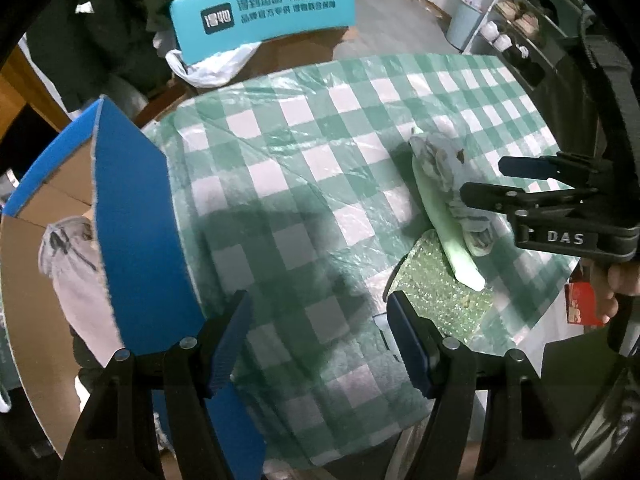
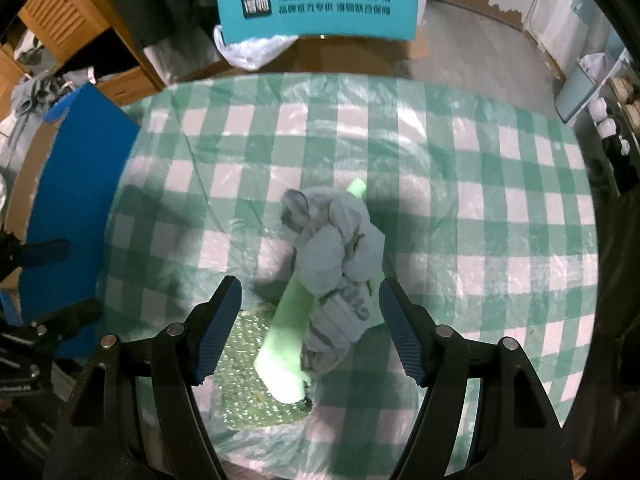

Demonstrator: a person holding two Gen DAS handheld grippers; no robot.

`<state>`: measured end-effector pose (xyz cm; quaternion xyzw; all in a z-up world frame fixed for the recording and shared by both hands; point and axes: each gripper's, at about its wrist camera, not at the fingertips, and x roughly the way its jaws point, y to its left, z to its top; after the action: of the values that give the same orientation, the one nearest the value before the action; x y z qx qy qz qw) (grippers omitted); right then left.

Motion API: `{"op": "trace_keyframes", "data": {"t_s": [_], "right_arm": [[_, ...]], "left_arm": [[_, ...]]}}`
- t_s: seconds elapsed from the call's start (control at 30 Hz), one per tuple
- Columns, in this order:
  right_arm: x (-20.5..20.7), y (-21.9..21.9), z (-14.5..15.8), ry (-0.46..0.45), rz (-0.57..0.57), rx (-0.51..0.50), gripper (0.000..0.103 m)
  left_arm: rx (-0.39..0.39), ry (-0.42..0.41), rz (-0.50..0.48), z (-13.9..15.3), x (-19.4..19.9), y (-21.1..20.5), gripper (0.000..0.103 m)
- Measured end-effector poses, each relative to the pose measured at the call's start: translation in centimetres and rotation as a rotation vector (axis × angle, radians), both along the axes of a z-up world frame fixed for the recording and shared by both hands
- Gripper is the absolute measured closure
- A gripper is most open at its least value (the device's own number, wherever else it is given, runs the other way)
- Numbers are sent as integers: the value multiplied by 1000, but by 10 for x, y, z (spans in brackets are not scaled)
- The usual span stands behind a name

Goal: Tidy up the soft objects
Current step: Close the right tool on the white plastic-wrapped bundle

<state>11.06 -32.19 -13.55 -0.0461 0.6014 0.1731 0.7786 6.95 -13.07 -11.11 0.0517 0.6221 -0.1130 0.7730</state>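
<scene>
This looks like a lived-in home, a cluttered room used for storage. The counter (image 2: 460, 152) wears a green-and-white checked cloth under clear plastic. Beyond the tongs stand a teal chair back (image 2: 320, 4) printed with Chinese text, a white plastic bag (image 2: 248, 50), dark coats (image 1: 100, 32) and wooden furniture (image 2: 68, 20). Far right, a shelf (image 1: 516, 24) holds shoes. Left, a blue cardboard box (image 1: 136, 208) holds grey clothing (image 1: 68, 256).
</scene>
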Motion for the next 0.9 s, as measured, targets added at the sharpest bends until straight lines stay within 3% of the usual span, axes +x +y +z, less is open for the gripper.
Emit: {"op": "trace_keyframes", "data": {"t_s": [0.43, 0.53, 0.73, 0.9], "right_arm": [[8, -3, -42, 38, -7, -45, 33], [10, -2, -51, 53, -7, -47, 45], [11, -5, -60, 41, -39, -78, 59], [14, -7, -61, 42, -34, -76, 59]], "left_arm": [[24, 57, -3, -29, 7, -7, 32], [13, 75, 4, -33, 9, -7, 32], [6, 80, 8, -37, 10, -7, 32], [2, 88, 17, -40, 11, -6, 32]]}}
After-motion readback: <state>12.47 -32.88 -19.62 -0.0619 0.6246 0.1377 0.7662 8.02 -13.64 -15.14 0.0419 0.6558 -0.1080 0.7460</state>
